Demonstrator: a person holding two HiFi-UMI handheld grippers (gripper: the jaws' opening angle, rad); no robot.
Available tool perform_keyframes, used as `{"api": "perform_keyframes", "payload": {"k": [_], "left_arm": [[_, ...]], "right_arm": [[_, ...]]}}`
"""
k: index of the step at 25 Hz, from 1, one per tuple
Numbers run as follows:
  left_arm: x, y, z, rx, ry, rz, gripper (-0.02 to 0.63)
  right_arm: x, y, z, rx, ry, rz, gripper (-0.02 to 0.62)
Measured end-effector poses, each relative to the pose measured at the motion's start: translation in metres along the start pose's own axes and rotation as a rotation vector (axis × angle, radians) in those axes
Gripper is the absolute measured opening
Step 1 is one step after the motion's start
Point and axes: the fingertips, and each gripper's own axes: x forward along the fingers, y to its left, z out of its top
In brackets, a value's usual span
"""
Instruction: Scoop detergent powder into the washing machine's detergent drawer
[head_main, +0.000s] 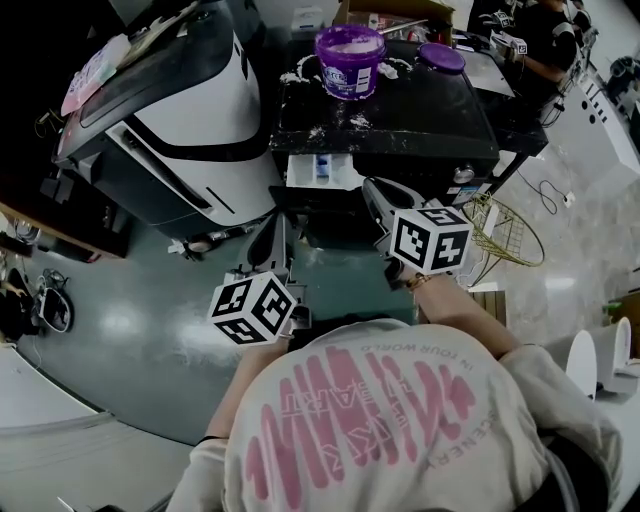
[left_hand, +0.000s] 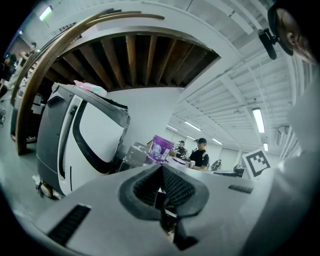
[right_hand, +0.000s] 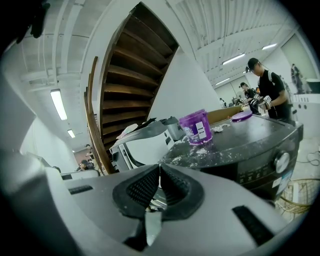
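Observation:
A purple detergent tub stands open on the black washing machine, with its purple lid lying to the right. Spilled white powder dots the top. The white detergent drawer is pulled out at the machine's front. My left gripper hangs below the drawer's left side, its jaws shut and empty in the left gripper view. My right gripper sits just right of the drawer, its jaws shut. Both gripper views show the tub ahead.
A large white-and-black appliance stands tilted at the left. A gold wire basket sits on the floor at the right. People work at the back right. Cables and gear lie at the left edge.

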Motion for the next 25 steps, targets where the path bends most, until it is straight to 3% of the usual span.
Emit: {"api": "perform_keyframes", "payload": {"k": [25], "left_arm": [[0.0, -0.001, -0.004, -0.011, 0.017, -0.003, 0.003]], "right_arm": [[0.001, 0.004, -0.01, -0.01, 0.039, 0.012, 0.006]]}}
